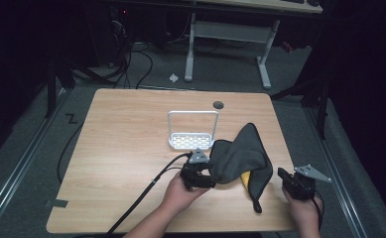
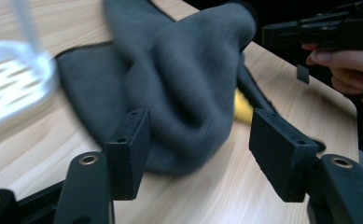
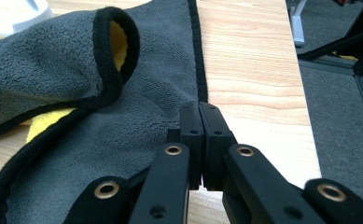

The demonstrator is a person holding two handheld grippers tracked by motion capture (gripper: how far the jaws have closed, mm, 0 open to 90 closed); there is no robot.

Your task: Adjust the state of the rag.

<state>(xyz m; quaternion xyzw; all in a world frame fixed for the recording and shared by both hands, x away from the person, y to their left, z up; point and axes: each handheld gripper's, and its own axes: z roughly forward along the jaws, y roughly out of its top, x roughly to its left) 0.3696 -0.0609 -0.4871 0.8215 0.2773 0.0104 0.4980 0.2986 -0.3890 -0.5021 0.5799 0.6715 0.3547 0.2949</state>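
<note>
Grey microfibre cloth (image 1: 242, 153) with black piping and a yellow underside sits crumpled on the right half of the wooden table (image 1: 126, 148), its far-left edge touching or overlapping the small white rack (image 1: 192, 130). The long axis runs roughly from the far peak down to the near-right tail, where one corner trails toward the near table edge.

Left gripper (image 1: 199, 174) — jaws spread wide, nothing between them. In the left gripper view (image 2: 195, 154) the near-left fold of the cloth lies straight ahead, just past the pads, not yet between them. It points right, across the table, into the bunched part.

Right gripper (image 1: 296, 182) — jaws pressed together. In the right gripper view (image 3: 201, 140) the tips sit right at the black-piped right edge of the cloth; I can't tell whether any hem is pinched, and the high view shows that gripper standing a little off the cloth's right side, near the table's right edge. Reads as shut on nothing.

Key relation: the cloth lies between the two grippers, and the left one is nearer, touching or nearly touching the bunched fold, while the right is apart from the right hem. My read — the next grab goes to the left gripper, straight ahead onto the near fold; the raised loop showing yellow inside is the easy purchase for the right one.
</note>
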